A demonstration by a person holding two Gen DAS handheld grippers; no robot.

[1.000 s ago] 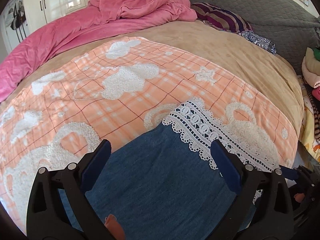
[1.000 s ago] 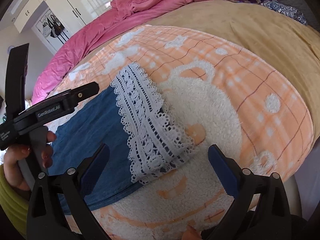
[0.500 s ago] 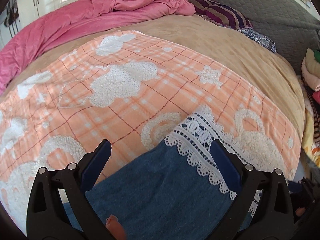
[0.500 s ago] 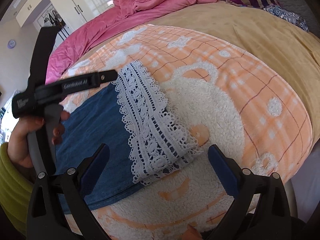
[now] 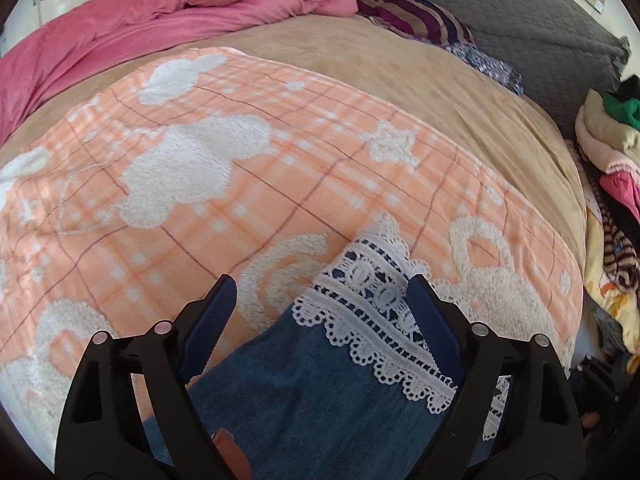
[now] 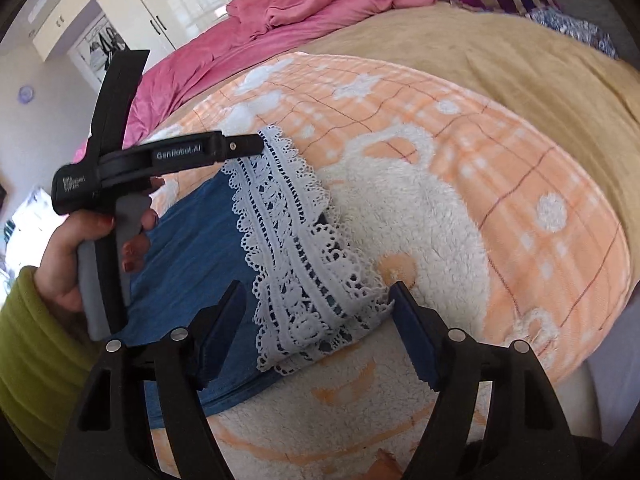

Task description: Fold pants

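Denim pants (image 6: 192, 240) flat on the orange blanket (image 6: 500, 168), lace hem (image 6: 296, 248) at the far end. Both jaws wide but closing, left gripper (image 5: 320, 292) and right gripper (image 6: 318, 300) each over a lace corner, nothing pinched yet. Best to pinch both corners at once, then lift evenly.

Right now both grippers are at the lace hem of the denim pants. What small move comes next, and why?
Probably finish closing both on the lace cuff. The left gripper and right gripper each straddle a corner of it, jaws closing but pads not yet pressing. The denim pants lie flat on the orange blanket, so a pinched hem could be lifted for the fold.
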